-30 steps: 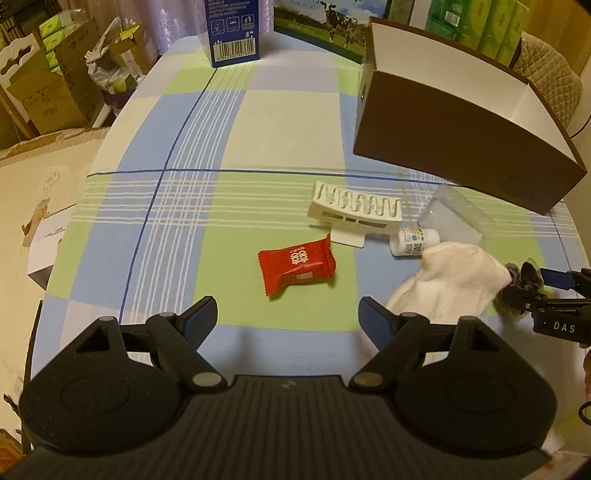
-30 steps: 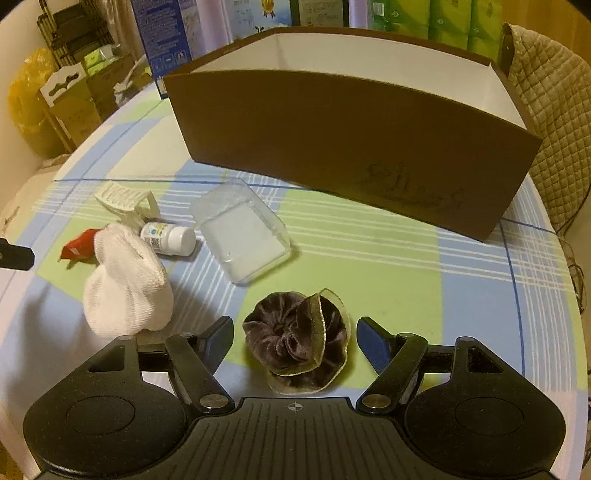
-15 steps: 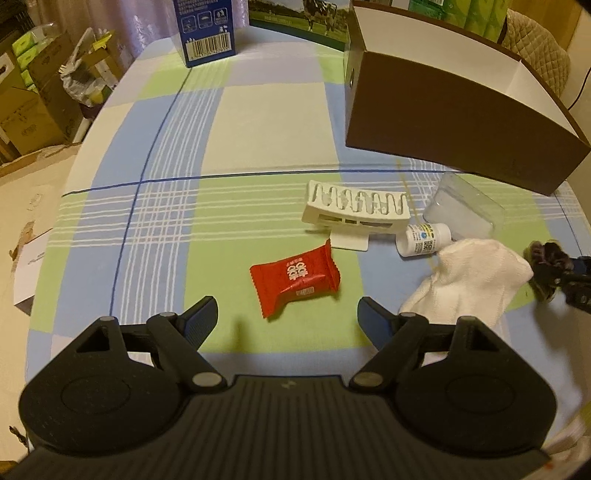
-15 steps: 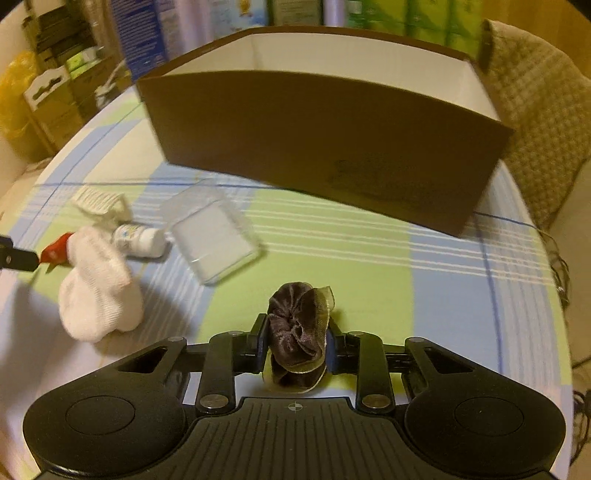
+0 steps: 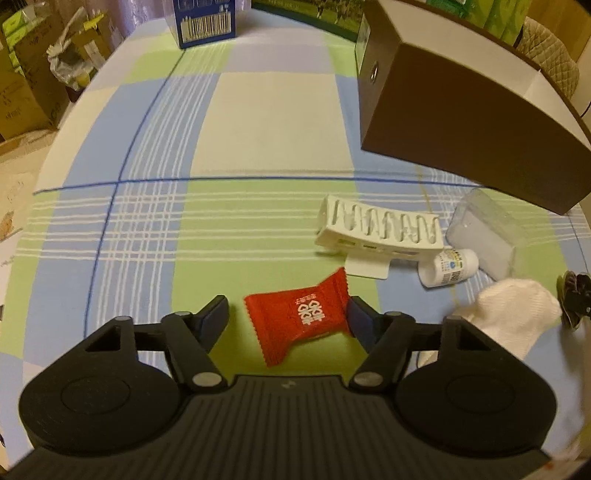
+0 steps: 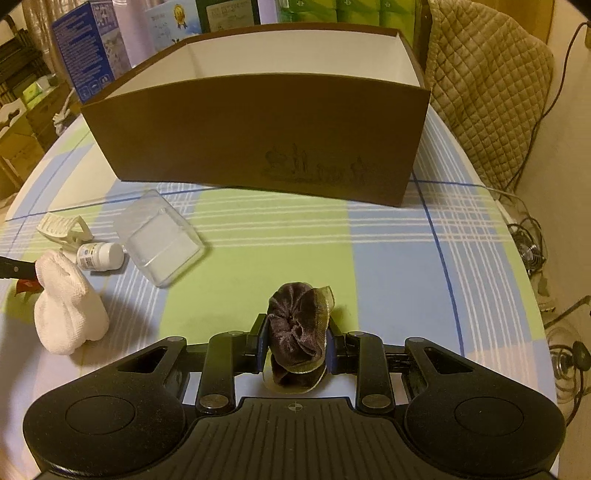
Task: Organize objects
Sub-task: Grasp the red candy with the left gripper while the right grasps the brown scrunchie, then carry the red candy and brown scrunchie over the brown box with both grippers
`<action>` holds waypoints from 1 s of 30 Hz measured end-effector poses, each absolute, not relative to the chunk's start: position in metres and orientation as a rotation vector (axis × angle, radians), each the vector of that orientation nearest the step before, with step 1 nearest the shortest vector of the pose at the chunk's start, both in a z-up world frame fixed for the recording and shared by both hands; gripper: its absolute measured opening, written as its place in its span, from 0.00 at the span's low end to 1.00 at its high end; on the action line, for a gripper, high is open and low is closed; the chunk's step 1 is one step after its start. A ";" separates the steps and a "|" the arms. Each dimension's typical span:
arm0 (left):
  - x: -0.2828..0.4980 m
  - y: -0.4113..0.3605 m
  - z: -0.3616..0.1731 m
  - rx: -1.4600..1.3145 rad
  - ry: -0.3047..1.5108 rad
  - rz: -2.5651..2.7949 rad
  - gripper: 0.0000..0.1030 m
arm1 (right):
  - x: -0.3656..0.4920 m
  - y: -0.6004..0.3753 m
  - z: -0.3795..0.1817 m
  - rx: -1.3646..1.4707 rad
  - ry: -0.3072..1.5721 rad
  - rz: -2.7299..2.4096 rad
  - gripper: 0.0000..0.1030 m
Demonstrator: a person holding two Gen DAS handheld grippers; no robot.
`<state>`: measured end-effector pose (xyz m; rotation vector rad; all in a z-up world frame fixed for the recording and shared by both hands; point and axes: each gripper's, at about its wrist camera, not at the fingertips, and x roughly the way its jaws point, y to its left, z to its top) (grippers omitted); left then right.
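Observation:
My left gripper (image 5: 288,317) is open and straddles a red snack packet (image 5: 299,321) lying on the checked tablecloth; its right finger touches the packet's edge. My right gripper (image 6: 295,341) is shut on a dark velvet scrunchie (image 6: 297,332), held above the cloth in front of the brown box (image 6: 258,129), whose white inside looks empty. A white sock (image 6: 66,310), a small white bottle (image 6: 99,255), a clear plastic tray (image 6: 159,240) and a white plastic rack (image 5: 380,229) lie between the two grippers.
A blue carton (image 5: 203,18) and other cartons stand at the table's far edge. A quilted chair back (image 6: 487,85) rises behind the box on the right. Cardboard boxes (image 5: 22,81) sit on the floor at left, cables (image 6: 528,243) at right.
My left gripper has moved forward and down until its open fingers flank the red packet. My right gripper shut on the scrunchie and has lifted it toward the brown box.

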<state>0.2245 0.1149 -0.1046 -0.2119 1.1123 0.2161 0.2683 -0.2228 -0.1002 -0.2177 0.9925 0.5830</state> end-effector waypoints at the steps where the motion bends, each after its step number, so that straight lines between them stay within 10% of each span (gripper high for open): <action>1: 0.225 0.114 -0.107 -0.215 1.116 0.213 0.61 | 0.268 -0.223 -0.100 -0.217 0.994 0.581 0.26; 11: 0.229 0.113 -0.111 -0.221 1.099 0.195 0.36 | 0.270 -0.221 -0.102 -0.224 1.000 0.576 0.26; 30: 0.221 0.108 -0.076 -0.209 1.027 0.191 0.34 | 0.274 -0.214 -0.092 -0.216 0.977 0.608 0.26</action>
